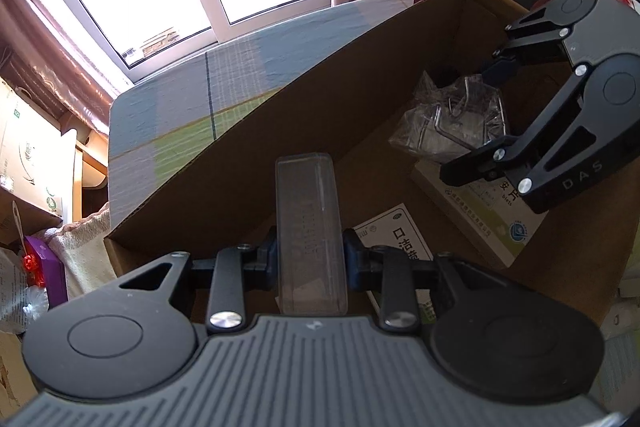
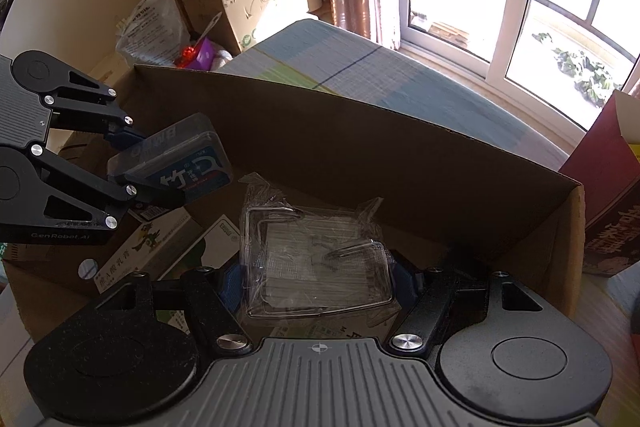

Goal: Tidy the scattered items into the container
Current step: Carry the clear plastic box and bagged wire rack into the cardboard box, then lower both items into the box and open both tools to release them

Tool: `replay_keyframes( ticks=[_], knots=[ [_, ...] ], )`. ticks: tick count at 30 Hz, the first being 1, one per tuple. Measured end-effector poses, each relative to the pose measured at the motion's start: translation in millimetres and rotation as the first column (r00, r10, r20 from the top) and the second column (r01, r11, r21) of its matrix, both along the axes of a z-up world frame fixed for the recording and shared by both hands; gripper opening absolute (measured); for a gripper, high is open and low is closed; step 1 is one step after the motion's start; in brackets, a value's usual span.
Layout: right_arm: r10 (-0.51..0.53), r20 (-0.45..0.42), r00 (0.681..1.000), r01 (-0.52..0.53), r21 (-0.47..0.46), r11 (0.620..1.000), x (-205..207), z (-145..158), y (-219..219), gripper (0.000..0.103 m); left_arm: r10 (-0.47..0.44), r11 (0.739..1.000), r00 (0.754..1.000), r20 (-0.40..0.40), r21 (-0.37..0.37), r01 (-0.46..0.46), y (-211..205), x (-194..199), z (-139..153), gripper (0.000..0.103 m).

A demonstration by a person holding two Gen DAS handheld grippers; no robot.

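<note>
Left wrist view: the left gripper [image 1: 310, 259] is clamped on a clear plastic case [image 1: 310, 227], its blue pads pressing both long sides. The case is held over the near end of the open cardboard box [image 1: 240, 163]. On the box floor lie a white medicine carton [image 1: 404, 239] and a larger flat carton [image 1: 480, 223]. The right gripper [image 1: 486, 115] reaches in from the right, its fingers on either side of a cellophane-wrapped pack [image 1: 452, 119].

Right wrist view: the right gripper [image 2: 316, 279] grips the wrapped pack [image 2: 316, 259], fingers closed against its sides, low inside the box [image 2: 360, 147]. The left gripper [image 2: 136, 163] holds the case [image 2: 176, 159], blue label visible, above the cartons [image 2: 148, 247]. The box stands on a checked cloth [image 2: 360, 67].
</note>
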State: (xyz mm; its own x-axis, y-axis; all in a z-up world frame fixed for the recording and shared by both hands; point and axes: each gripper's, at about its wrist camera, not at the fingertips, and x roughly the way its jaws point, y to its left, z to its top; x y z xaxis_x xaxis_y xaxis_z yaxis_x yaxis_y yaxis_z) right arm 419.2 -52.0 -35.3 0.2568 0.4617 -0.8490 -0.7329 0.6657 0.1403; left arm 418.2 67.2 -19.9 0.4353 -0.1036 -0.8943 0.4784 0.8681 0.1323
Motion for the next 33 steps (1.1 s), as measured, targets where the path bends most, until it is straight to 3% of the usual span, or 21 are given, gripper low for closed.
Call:
replay_keyframes(
  ticks=[13,18,33],
  knots=[
    [-0.002,-0.011,1.000,0.002,0.001,1.000,13,-13,11,0.073,0.016,1.000,1.000,-0.026,-0.002,-0.016,-4,17,-13,0.027],
    [-0.001,-0.015,1.000,0.001,0.002,1.000,14,-15,13,0.073,0.038,0.999,0.999,-0.017,-0.012,-0.038,-2,18,-14,0.036],
    [-0.007,-0.020,1.000,0.007,-0.002,1.000,14,-17,20,0.073,0.044,0.999,0.999,-0.002,-0.007,-0.044,3,10,-13,0.038]
  ],
)
